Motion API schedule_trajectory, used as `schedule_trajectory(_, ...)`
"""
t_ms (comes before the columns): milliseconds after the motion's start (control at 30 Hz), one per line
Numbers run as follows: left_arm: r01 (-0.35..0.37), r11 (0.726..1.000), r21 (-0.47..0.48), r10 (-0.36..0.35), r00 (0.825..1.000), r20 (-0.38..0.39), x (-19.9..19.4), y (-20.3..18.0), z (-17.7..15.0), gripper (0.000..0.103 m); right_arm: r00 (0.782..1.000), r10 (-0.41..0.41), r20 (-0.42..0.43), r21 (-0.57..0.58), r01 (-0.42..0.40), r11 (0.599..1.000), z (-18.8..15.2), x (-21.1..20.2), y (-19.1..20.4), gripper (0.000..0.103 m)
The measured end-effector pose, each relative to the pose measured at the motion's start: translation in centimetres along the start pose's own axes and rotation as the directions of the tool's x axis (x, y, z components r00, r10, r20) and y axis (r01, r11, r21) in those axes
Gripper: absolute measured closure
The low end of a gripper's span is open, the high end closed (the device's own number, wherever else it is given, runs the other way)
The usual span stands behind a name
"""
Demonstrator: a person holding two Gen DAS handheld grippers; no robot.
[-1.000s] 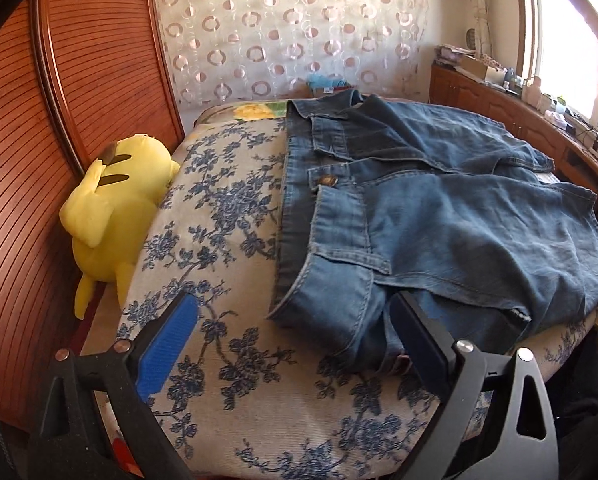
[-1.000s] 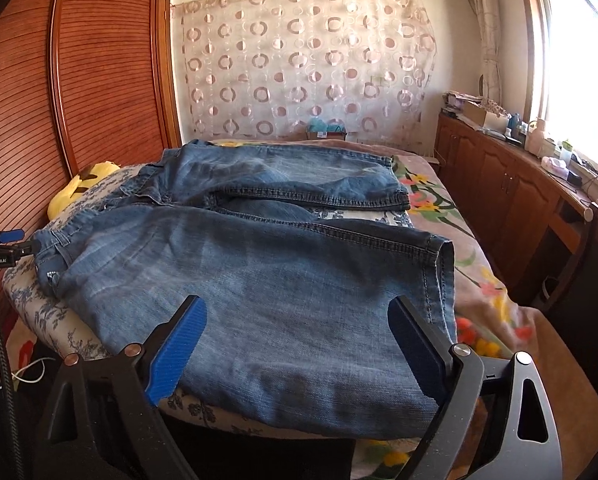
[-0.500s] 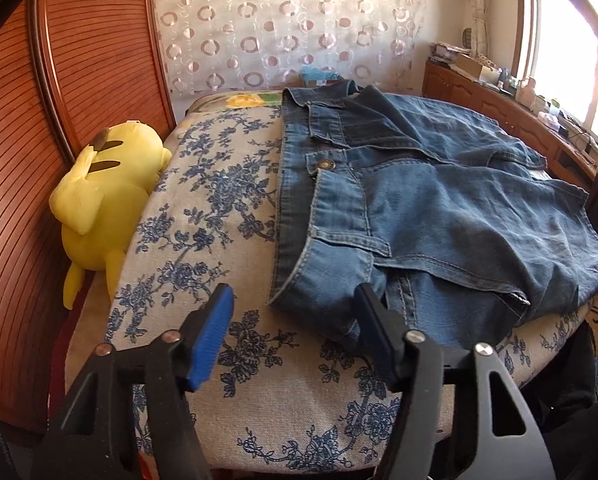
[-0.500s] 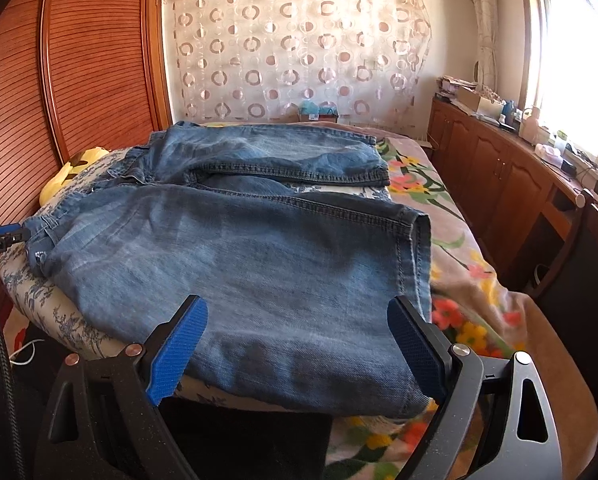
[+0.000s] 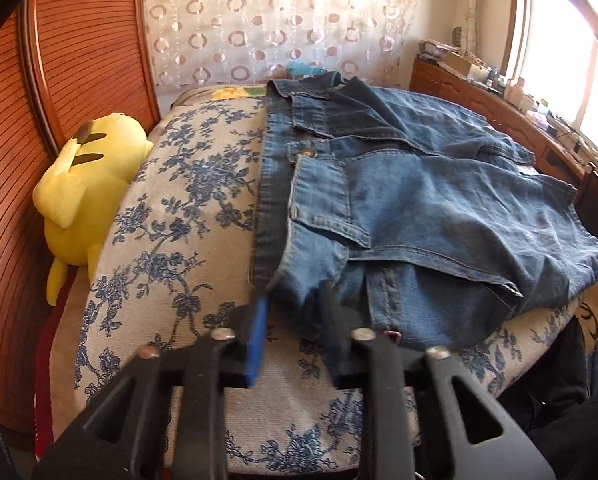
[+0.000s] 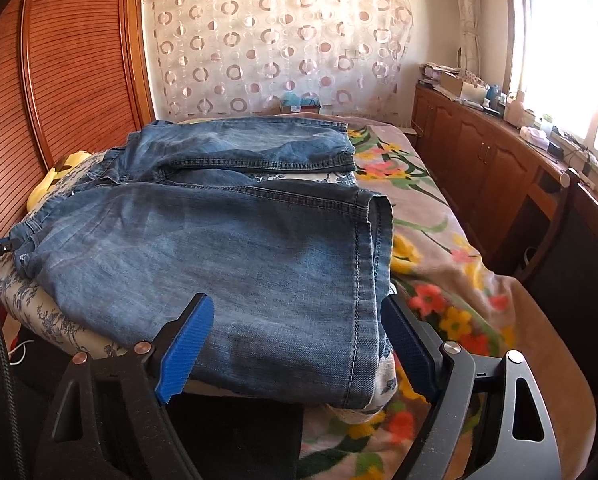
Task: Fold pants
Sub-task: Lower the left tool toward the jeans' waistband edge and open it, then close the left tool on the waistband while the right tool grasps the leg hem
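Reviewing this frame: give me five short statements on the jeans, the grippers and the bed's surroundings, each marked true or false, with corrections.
1. The left gripper pinches the jeans at the waistband corner. True.
2. The right gripper is clamped on a leg hem. False: its jaws stand wide, straddling the hem.
3. A yellow plush toy lies beside the bed. True.
4. The jeans are already folded in half. False: both legs lie apart.
5. The bed cover is plain white. False: blue flowers.

Pants (image 5: 439, 216) on bed (image 5: 187, 200), plush toy (image 5: 87, 184) left, cabinets (image 6: 479, 160) right.
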State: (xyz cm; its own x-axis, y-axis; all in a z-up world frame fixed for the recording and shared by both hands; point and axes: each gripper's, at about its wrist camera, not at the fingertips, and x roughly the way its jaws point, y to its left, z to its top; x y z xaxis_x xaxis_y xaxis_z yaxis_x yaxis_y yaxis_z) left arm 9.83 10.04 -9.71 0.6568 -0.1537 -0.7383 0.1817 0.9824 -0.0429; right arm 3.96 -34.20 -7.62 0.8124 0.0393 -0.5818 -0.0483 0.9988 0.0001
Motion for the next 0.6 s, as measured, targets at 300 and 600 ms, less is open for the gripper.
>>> schedule_trajectory(300, 0.008, 1.0, -0.005, -0.008, 0.999, 0.039, -3.4, 0.5, -0.4, 0.094, 0.999, 0.037, 0.02, -0.015, -0.037, 0.999, 1.2, 1.0, 0.6, 0.016)
schedule_trajectory(600, -0.038, 0.999, 0.027, 0.037, 0.999, 0.022, -2.9, 0.4, -0.5, 0.087, 0.998, 0.059, 0.033, -0.031, -0.058, 0.998, 1.4, 1.9, -0.2, 0.016)
